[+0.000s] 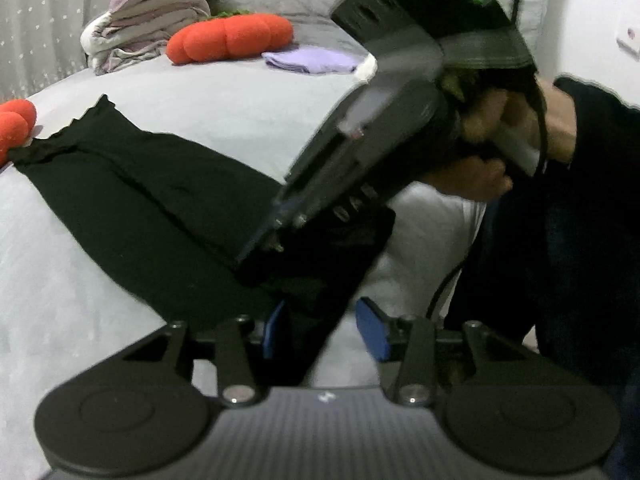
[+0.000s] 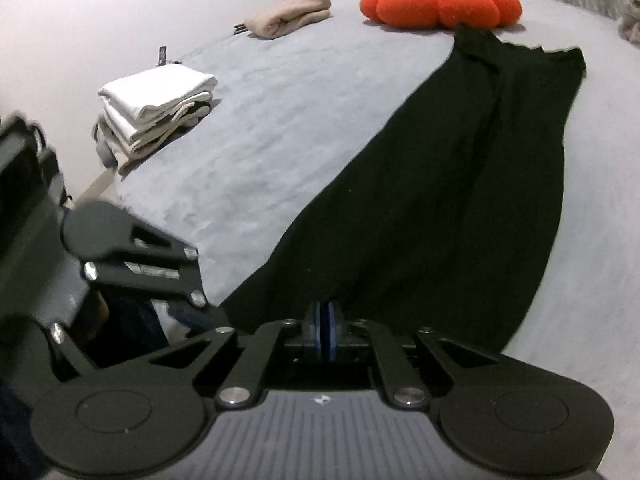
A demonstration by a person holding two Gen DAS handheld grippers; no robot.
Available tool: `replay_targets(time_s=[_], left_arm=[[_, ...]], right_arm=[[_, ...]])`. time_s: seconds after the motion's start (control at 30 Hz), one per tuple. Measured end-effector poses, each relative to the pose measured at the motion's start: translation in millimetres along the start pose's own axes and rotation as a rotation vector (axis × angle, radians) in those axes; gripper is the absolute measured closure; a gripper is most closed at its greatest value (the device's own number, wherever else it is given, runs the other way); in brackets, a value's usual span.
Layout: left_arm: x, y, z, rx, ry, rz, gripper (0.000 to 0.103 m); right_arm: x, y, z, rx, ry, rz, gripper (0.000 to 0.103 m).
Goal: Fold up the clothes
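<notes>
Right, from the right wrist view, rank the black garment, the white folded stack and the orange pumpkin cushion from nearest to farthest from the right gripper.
1. black garment, its near edge at the right gripper, stretching away to the right.
2. white folded stack, off to the left, mid-bed.
3. orange pumpkin cushion, at the far end, past the garment's far hem.

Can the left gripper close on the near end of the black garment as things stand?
Probably yes: the black garment already runs between the left gripper's open pads, though the right gripper, shut on the same end, crowds in just above.
</notes>
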State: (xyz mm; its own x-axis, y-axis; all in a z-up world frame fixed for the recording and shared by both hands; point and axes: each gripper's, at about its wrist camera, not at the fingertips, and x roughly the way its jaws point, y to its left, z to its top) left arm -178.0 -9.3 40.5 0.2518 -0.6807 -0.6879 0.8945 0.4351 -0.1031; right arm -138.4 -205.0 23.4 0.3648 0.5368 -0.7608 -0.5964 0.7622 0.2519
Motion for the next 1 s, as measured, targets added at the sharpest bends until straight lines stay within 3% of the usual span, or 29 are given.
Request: replay_targets(time_s=[0.17, 0.3, 0.4, 0.5, 0.6, 0.77, 1.0], left_arm=[[-20.8, 18.0, 5.6, -0.061, -0.072, -0.002, 0.064], [-22.6, 33.3, 13.6, -0.137, -0.091, 0.030, 0.063], [-15.9, 56.4, 22.4, -0.253, -0.077, 0.087, 0.063], [-10.6, 82.2, 35.1, -0.369, -0.078, 0.145, 0.064], [-7.7, 106.7, 51.2, -0.453, -0.100, 0.193, 0.064], [1.9, 135.0, 76.9, -0.507, -0.125, 0.251, 0.063], [43.2, 153.5, 103.4, -0.508, -0.082, 0.324, 0.058]], right_arm=[[-20.2, -4.9, 0.5, -0.001, -0.066, 0.011, 0.089], [-13.2, -11.1, 0.5, 0.020, -0.025, -0.012, 0.089], [-1.3, -12.7, -0.7, 0.024, 0.029, -0.037, 0.088], [-15.9, -16.5, 5.0, 0.014, -0.033, -0.018, 0.088], [-33.6, -37.7, 13.4, 0.096, -0.111, -0.032, 0.083], [-39.6, -77.3, 21.6, 0.253, -0.148, -0.133, 0.082], [-23.3, -90.0, 37.4, 0.268, -0.136, -0.195, 0.082]])
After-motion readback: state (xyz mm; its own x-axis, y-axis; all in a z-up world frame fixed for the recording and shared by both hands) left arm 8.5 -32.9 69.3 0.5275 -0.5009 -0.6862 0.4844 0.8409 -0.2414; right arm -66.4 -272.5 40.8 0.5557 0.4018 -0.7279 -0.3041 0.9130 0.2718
